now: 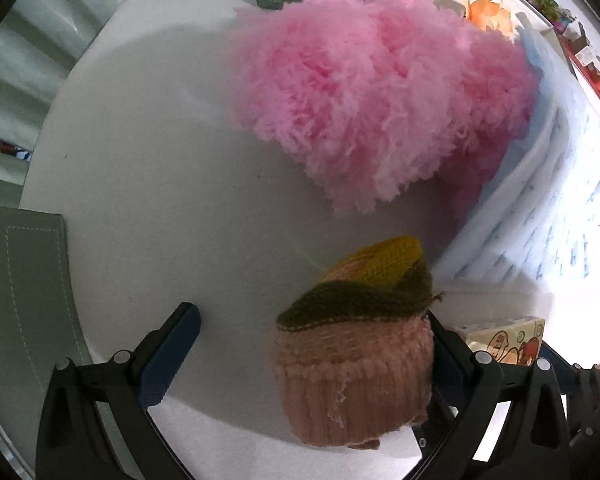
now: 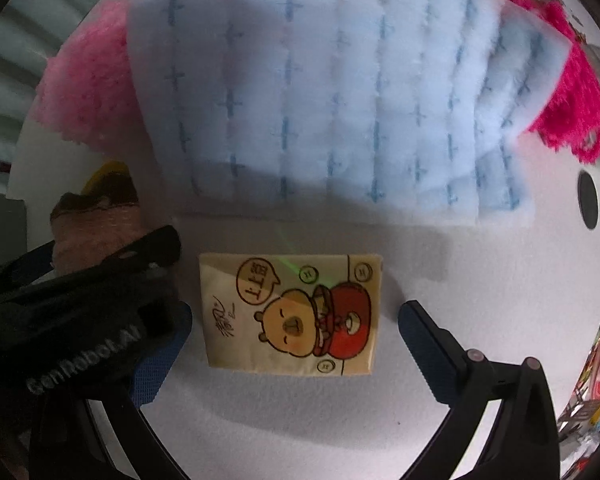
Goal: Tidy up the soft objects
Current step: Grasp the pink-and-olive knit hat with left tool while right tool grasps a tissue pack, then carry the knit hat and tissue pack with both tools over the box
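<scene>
Left gripper [image 1: 316, 356] pointed down at white table [image 1: 148, 168], jaws spread wide, nothing clamped; knitted peach piece with green and yellow top [image 1: 352, 356] between the fingers, crowded against the right-hand one, clear gap to the left-hand finger [image 1: 172, 352]. Bare tabletop open on that left side out to a green stitched pad [image 1: 20, 288] at the table edge. Fluffy pink pile [image 1: 372, 96] just beyond the knit, partly over the pale blue fleece cloth [image 1: 540, 216] at right. Right gripper [image 2: 296, 340] also pointed down, jaws apart and gripping nothing, straddling a flat yellow cartoon tissue pack [image 2: 292, 312] lying on the table; small gaps on both sides of the pack. Left gripper body [image 2: 80, 300] pressed in close at the pack's left, little spare room there. Blue cloth edge just past the pack's far end; magenta fluffy piece [image 2: 572, 108] at the cloth's far right corner. Open table below the pack.
</scene>
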Demonstrator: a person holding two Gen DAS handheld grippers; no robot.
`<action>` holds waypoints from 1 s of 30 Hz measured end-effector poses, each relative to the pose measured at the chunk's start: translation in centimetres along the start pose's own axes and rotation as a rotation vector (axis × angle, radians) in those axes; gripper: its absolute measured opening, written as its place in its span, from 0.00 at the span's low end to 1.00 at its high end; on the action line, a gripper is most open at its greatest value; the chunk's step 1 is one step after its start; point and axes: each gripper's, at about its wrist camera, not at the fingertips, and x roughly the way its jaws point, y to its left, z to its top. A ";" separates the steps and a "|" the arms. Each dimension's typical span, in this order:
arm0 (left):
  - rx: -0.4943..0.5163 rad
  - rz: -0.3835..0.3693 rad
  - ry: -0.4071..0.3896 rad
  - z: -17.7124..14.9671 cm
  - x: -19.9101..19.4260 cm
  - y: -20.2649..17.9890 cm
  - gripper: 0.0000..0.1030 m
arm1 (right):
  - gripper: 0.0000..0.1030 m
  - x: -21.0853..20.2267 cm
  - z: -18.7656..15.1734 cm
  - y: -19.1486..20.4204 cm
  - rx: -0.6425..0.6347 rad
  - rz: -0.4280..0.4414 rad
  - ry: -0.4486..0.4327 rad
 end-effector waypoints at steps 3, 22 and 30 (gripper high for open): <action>-0.002 0.002 0.022 0.3 0.2 -0.3 1.00 | 0.94 0.2 0.8 1.4 -0.013 -0.017 -0.013; 0.193 0.015 0.026 1.4 -1.5 -5.7 0.58 | 0.74 -2.5 -3.3 -1.1 0.018 0.018 0.004; 0.285 0.002 0.068 -4.3 -1.6 -6.3 0.58 | 0.74 -2.7 -7.5 -2.0 0.056 0.006 0.047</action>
